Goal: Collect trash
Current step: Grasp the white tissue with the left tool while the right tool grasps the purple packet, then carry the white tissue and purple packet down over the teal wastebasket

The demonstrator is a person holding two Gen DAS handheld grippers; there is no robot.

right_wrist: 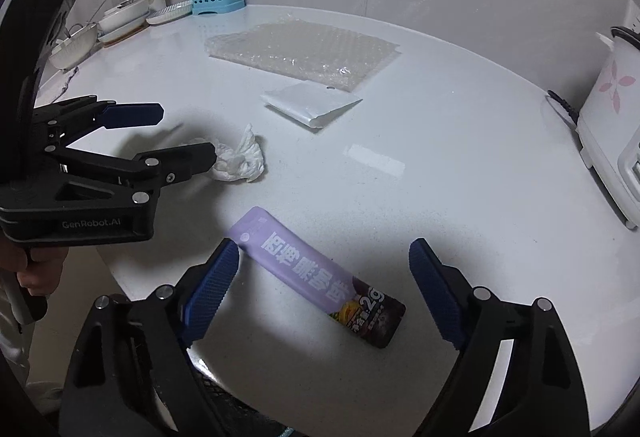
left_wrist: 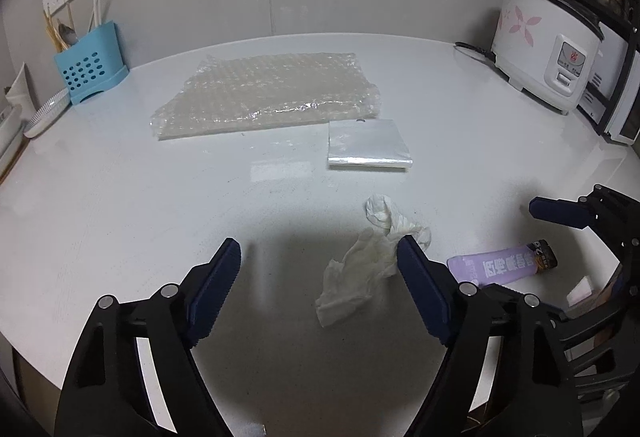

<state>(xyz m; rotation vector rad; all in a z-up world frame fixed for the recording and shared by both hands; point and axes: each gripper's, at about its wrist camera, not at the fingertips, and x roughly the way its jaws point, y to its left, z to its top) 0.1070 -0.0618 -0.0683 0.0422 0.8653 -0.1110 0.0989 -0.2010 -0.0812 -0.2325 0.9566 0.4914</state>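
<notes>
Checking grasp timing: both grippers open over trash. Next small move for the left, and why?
Probably ease the left gripper forward and down to straddle the crumpled tissue, then close. Its jaws are open, and the tissue lies loose on the table beside its right finger, not yet centred. The right gripper is open around the purple wrapper.

Two black hand-held grippers with blue finger pads

The left gripper (right_wrist: 176,135) and right gripper (right_wrist: 324,261) share one build — matte black linkage arms, round silver pivot screws, ribbed dark-blue pads (right_wrist: 208,297). White "GenRobot.AI" lettering (right_wrist: 91,224) marks the left body — bare skin of the hand (right_wrist: 38,273) shows beneath it.
</notes>
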